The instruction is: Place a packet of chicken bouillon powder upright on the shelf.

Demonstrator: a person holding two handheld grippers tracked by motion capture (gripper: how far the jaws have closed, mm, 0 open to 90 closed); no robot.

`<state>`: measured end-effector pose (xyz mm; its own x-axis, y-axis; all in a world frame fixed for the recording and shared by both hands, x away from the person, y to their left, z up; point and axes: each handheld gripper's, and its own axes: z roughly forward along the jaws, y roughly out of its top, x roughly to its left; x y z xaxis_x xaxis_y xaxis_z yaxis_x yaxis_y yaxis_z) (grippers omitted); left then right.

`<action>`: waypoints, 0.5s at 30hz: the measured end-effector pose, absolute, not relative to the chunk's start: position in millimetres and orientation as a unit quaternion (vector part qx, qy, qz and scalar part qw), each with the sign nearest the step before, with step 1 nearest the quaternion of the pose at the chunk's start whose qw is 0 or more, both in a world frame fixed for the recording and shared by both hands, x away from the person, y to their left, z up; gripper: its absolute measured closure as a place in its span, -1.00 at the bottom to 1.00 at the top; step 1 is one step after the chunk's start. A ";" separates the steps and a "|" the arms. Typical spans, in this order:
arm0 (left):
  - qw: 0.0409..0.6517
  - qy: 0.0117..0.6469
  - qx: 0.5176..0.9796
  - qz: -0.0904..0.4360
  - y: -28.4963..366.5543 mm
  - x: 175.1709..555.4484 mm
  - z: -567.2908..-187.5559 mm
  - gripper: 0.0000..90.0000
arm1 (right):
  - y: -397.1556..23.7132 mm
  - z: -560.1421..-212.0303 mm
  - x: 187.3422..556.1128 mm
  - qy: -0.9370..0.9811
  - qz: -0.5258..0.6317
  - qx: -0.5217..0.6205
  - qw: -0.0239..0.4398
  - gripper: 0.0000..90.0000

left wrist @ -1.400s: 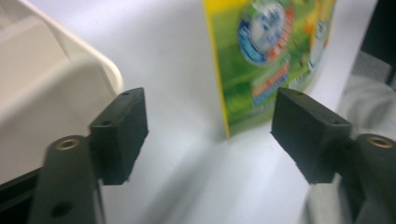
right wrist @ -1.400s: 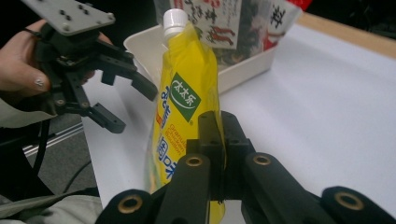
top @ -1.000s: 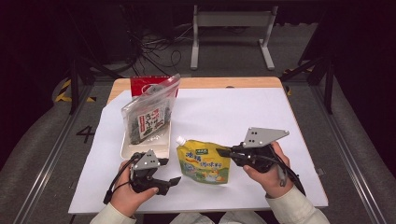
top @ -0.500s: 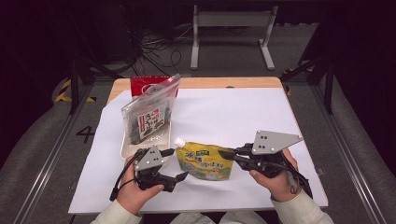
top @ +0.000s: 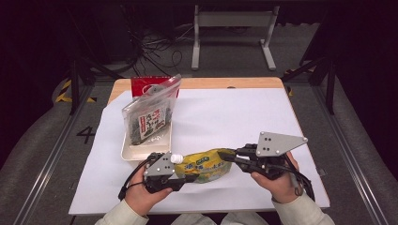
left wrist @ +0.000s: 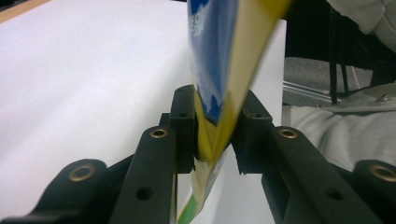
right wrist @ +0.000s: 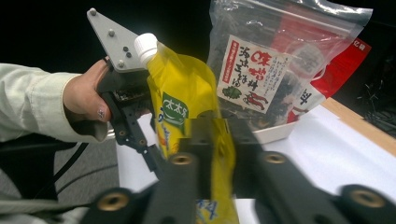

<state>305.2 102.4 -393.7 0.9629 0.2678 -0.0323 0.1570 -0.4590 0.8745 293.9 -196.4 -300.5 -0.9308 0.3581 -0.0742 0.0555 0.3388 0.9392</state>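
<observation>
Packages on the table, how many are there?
3: a yellow pouch held between both hand-held grippers, a seaweed bag standing in the white tray, a red pack behind it. More may be hidden.

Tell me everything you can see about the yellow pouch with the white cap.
The yellow pouch is a soft, glossy plastic spout pack with green and dark printed characters and a white screw cap at one corner, still on. It is held at the near edge of the white-covered table, between the two hands. The left tongs pinch one edge, the right tongs pinch the opposite edge. Its reverse side, in the left gripper view, is printed blue. A dark clear-fronted bag stands behind it.
</observation>
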 end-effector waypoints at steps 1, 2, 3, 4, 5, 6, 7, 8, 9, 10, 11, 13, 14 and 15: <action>0.500 0.125 0.856 0.052 104.4 305.6 -391.0 0.62 | -197.9 -300.0 294.3 0.802 0.566 0.130 0.138 0.73; 0.498 0.129 0.856 0.052 106.2 305.6 -388.7 0.62 | -200.0 -299.7 294.9 0.800 0.569 0.132 0.139 0.68; 0.497 0.130 0.856 0.054 108.1 306.0 -386.8 0.63 | -201.9 -299.4 295.4 0.799 0.570 0.135 0.138 0.63; 0.493 0.132 0.858 0.055 111.2 306.8 -383.8 0.63 | -203.5 -299.2 295.5 0.798 0.570 0.138 0.138 0.60; 0.493 0.136 0.858 0.055 114.4 307.5 -381.0 0.63 | -205.8 -298.9 295.8 0.797 0.571 0.140 0.139 0.57; 0.491 0.139 0.858 0.054 118.9 308.6 -377.6 0.63 | -208.2 -298.5 296.3 0.796 0.571 0.143 0.138 0.52; 0.490 0.141 0.859 0.055 122.4 309.3 -375.0 0.63 | -211.0 -298.5 297.5 0.796 0.571 0.147 0.135 0.48; 0.489 0.143 0.859 0.057 125.7 309.6 -372.4 0.63 | -213.2 -298.6 298.2 0.796 0.571 0.150 0.135 0.47; 0.488 0.145 0.859 0.061 129.8 309.8 -368.8 0.63 | -215.6 -298.7 298.7 0.795 0.571 0.154 0.137 0.47; 0.489 0.145 0.858 0.063 133.1 310.0 -366.0 0.63 | -218.5 -298.9 299.8 0.795 0.570 0.156 0.136 0.46; 0.489 0.144 0.858 0.064 135.6 310.4 -363.8 0.63 | -220.8 -299.2 300.6 0.795 0.569 0.160 0.135 0.45; 0.486 0.145 0.860 0.057 139.9 311.2 -359.7 0.63 | -226.1 -300.2 302.9 0.795 0.568 0.167 0.136 0.43; 0.473 0.145 0.867 0.058 144.3 311.7 -354.7 0.63 | -228.4 -301.3 304.5 0.796 0.566 0.171 0.131 0.41; 0.468 0.146 0.869 0.061 145.7 311.8 -353.1 0.63 | -230.3 -302.7 306.0 0.799 0.562 0.175 0.127 0.41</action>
<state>311.8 145.7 -353.1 0.9500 0.3106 -0.0309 0.1966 -0.5188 0.8320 306.0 -230.3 -302.7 -0.9065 0.4221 -0.0069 0.1364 0.3082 0.9415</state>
